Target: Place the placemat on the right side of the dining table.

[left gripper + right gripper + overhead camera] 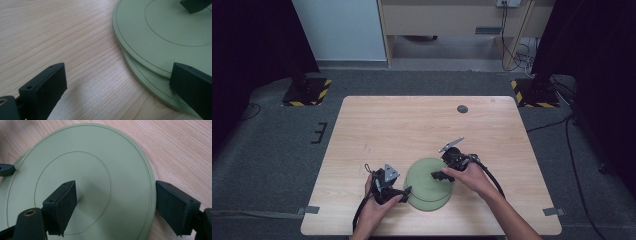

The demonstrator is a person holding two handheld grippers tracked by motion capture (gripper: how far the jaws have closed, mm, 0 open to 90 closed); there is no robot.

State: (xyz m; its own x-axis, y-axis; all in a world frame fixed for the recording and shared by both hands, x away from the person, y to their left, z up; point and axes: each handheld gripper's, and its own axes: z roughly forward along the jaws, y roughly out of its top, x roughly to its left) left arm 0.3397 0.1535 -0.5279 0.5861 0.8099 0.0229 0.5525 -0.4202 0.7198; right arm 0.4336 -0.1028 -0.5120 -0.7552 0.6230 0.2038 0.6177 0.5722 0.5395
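Note:
Two pale green plates lie stacked near the table's front edge, the upper plate (424, 175) shifted slightly off the lower plate (430, 205). In the left gripper view the upper plate (155, 32) overhangs the lower plate (150, 87). My left gripper (403, 192) is open at the stack's left edge; its jaws (118, 77) stand wide, one over bare wood and one at the plates' rim. My right gripper (440, 175) is open too. It (117, 202) straddles the upper plate (87, 170): one jaw over the top face, the other just outside the rim on the wood.
The wooden table (412, 125) has a small dark round insert (462, 108) near its far edge. Bare wood surrounds the plates on the left, right and far sides. Two stand bases with yellow-black stripes (307, 92) (534, 95) sit on the floor beyond.

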